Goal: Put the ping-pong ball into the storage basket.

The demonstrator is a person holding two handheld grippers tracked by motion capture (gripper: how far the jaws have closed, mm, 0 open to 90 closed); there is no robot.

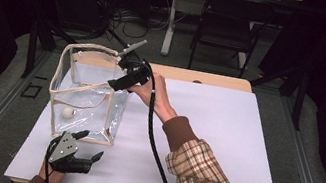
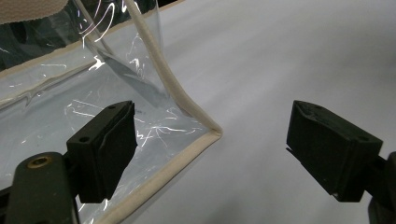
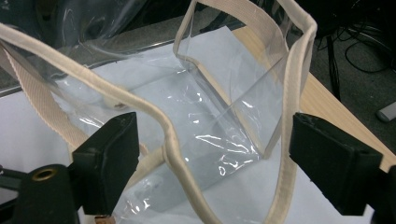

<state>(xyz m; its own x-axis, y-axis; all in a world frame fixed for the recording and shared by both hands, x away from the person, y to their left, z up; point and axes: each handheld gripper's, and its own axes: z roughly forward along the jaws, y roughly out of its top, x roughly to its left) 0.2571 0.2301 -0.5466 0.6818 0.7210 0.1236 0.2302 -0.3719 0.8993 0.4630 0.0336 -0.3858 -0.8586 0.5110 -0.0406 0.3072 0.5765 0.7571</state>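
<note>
The clear bag [image 1: 87,93] stands upright on the tabletop [image 1: 222,147], a small ball [image 1: 68,112] inside; the right tool [image 1: 124,80] hangs open-jawed over the bag's rim, the left tool [image 1: 83,144] waits open beside the bag's near corner

Standing at the left of the table [image 1: 224,133] — a clear bag [image 1: 96,110], small ball [image 1: 68,112] inside; chair [image 1: 225,26] behind the table.
</note>
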